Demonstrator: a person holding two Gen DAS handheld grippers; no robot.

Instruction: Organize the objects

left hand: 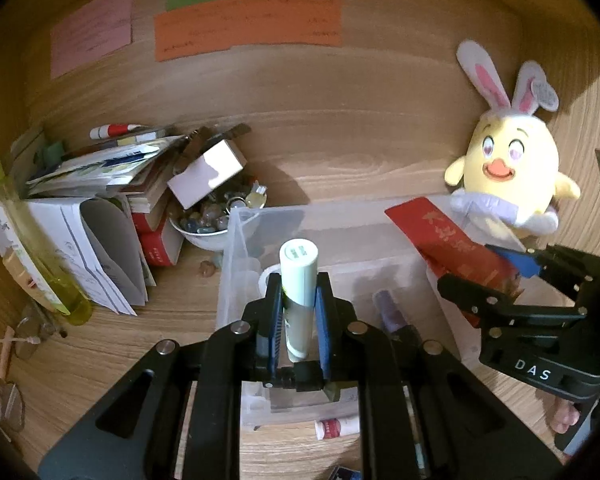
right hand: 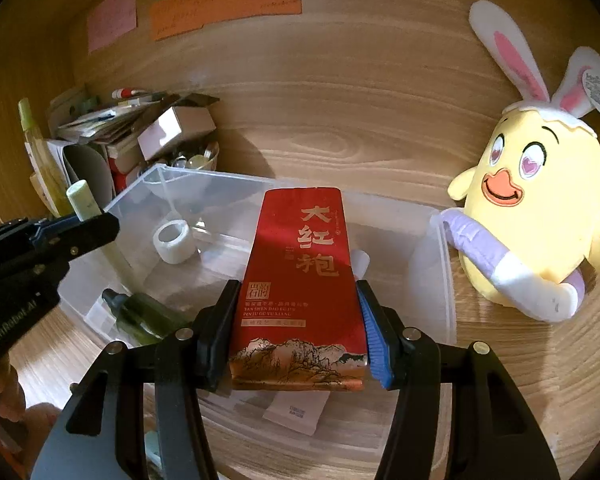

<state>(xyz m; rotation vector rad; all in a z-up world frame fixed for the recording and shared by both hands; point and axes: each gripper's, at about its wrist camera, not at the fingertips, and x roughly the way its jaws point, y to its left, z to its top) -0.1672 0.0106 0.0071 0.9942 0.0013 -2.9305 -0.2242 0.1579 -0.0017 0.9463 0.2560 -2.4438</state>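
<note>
My left gripper (left hand: 299, 300) is shut on a pale green tube (left hand: 298, 280), held upright over the left end of the clear plastic bin (left hand: 228, 264). It also shows in the right wrist view (right hand: 82, 196). My right gripper (right hand: 296, 320) is shut on a red tea packet (right hand: 302, 276) with gold characters, held over the middle of the bin (right hand: 444, 280). The packet (left hand: 452, 244) and right gripper (left hand: 508, 280) show at the right of the left wrist view. In the bin lie a white tape roll (right hand: 174, 242), a dark green bottle (right hand: 148, 316) and a white sachet (right hand: 296, 412).
A yellow chick plush with bunny ears (right hand: 540, 208) leans on the wooden back wall right of the bin. At the left stand papers and books (left hand: 100, 200), a white box (left hand: 208, 174), a bowl of stones (left hand: 208, 220) and a yellow-green spray bottle (left hand: 28, 240). Glasses (left hand: 28, 332) lie at the front left.
</note>
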